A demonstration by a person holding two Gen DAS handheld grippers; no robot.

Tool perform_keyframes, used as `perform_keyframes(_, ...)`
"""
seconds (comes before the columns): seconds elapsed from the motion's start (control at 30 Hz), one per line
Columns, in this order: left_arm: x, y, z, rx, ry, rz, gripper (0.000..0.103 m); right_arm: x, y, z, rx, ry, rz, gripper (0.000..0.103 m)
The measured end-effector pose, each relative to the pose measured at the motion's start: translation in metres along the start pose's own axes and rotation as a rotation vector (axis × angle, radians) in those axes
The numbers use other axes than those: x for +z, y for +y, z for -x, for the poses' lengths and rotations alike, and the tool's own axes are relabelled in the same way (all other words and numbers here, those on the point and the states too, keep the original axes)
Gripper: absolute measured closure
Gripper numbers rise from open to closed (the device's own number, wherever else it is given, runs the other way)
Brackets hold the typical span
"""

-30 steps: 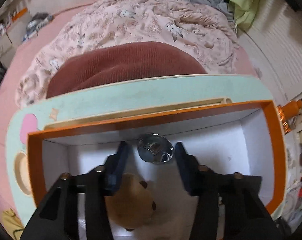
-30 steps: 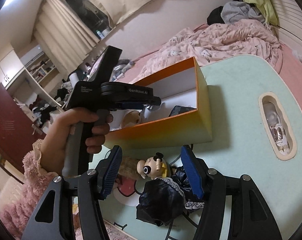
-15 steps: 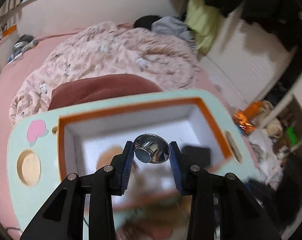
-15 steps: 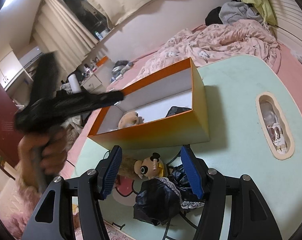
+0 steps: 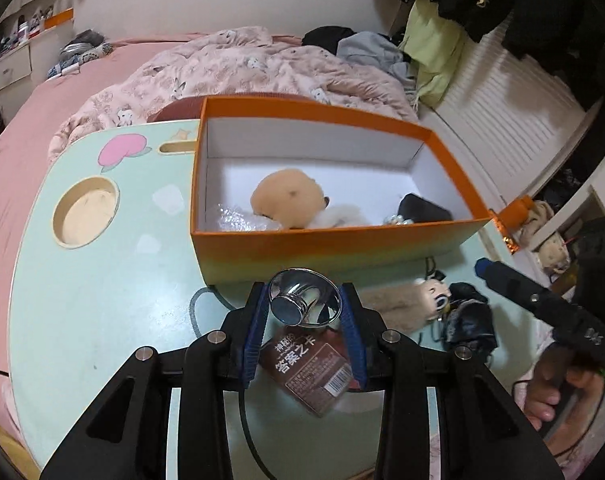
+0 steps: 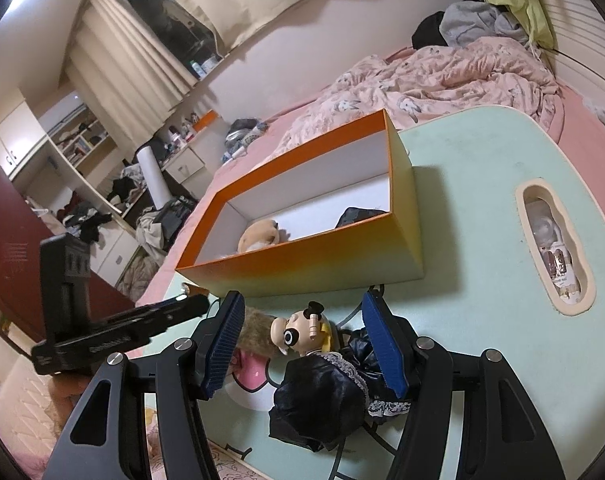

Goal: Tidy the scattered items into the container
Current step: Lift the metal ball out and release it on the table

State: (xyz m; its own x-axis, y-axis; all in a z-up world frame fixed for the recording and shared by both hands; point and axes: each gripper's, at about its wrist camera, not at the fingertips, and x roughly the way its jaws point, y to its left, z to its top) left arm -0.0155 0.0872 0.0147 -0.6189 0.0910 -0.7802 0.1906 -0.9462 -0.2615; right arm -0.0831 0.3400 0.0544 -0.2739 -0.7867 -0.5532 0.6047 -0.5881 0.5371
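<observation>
Pale mint-green, the rounded lap table (image 5: pixel 102 280) carries everything you work on, with a pink bed and crumpled quilt (image 5: pixel 242 68) behind it. On its far half sits the open rectangular orange cardboard box with a white inside (image 5: pixel 326 248); in it lie a tan plush toy (image 5: pixel 288 198) and a small black pouch (image 5: pixel 422 208). Just in front of the box, on the table, lies the little doll with a pale cartoon head and black lace-trimmed dress (image 6: pixel 322 380), and your right gripper (image 6: pixel 302 344) hangs over it with its blue pads spread wide on either side, touching nothing. A brown printed packet (image 5: pixel 310 368) lies flat on the table below your left gripper (image 5: pixel 304 308). That gripper is clamped on a shiny round chrome cap (image 5: pixel 302 300), which you hold above the table, short of the box's near wall
</observation>
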Motion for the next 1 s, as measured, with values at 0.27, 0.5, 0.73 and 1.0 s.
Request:
perform_keyframes(0.27,-0.007,-0.015,-0.021,-0.023,0.027,-0.013,0.066,0.002,0.008,0.003,-0.004,-0.013,0.035,0.042)
perform_keyframes(0.5,-0.011,-0.016,-0.017,-0.014,-0.024,0.002,0.034,0.018,0.011,0.007,-0.018,-0.018,0.049,0.042)
perform_keyframes(0.73,-0.013,-0.007,0.010,-0.086,-0.109,0.042,0.034,0.070,0.044,-0.031,0.122,0.187,0.072,0.042)
perform_keyframes(1.0,-0.010,-0.001,0.022,-0.092,-0.136,0.052,0.034,0.094,0.057,-0.133,0.103,0.584,0.048,0.042)
